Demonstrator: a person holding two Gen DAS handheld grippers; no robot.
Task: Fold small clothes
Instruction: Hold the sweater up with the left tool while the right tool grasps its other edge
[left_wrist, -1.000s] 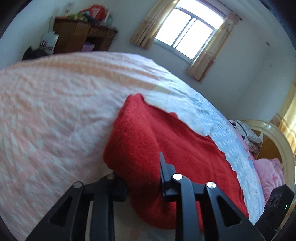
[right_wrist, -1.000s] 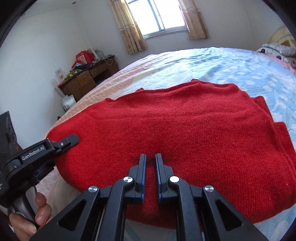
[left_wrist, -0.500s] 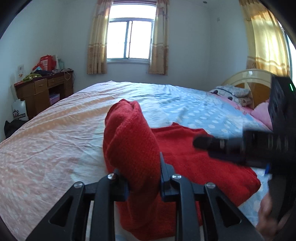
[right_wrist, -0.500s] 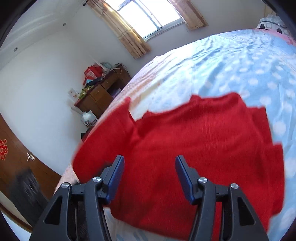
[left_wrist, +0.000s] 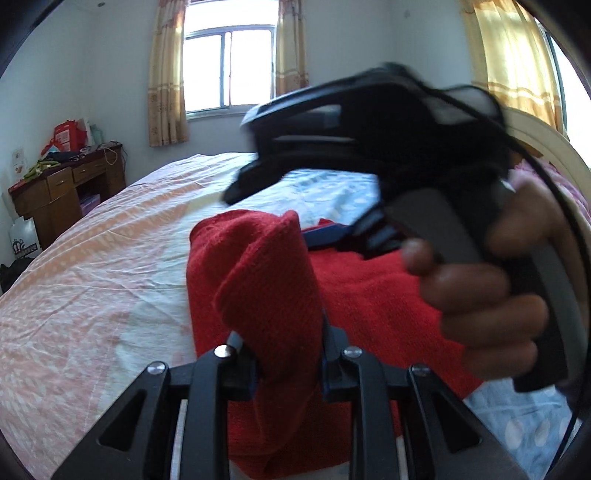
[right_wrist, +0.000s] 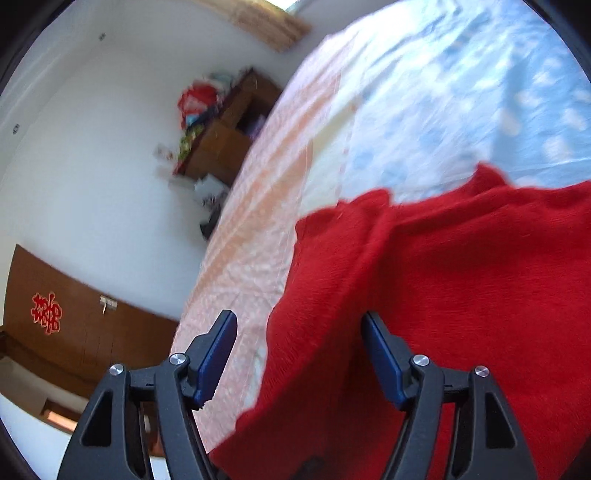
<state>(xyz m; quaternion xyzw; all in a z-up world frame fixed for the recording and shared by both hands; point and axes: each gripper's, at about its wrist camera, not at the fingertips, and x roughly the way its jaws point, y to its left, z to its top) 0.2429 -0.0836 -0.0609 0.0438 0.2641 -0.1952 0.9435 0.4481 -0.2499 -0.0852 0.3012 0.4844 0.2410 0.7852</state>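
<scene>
A red knit sweater (left_wrist: 369, 295) lies on the bed, and one bunched fold of it stands up. My left gripper (left_wrist: 280, 336) is shut on that fold near the bed's front edge. In the right wrist view the sweater (right_wrist: 443, 277) fills the lower right, with its left edge running under my right gripper (right_wrist: 299, 317). The right jaws are opening; the blue pads (right_wrist: 218, 354) stand wide apart and press on nothing. In the left wrist view a person's hand (left_wrist: 480, 295) holds the blurred black right tool just above the sweater.
The bed sheet is pink (left_wrist: 92, 288) on the left and pale blue (right_wrist: 461, 92) further on. A wooden desk (left_wrist: 55, 188) with clutter stands by the far left wall. A curved headboard (left_wrist: 546, 140) is at the right, a window (left_wrist: 229, 70) behind, a brown door (right_wrist: 74, 317) nearby.
My right gripper went from shut on the sweater's front edge to wide open and swung left, tilting. My left gripper rolled level, still holding the red fold. The right tool rose across the left view.
</scene>
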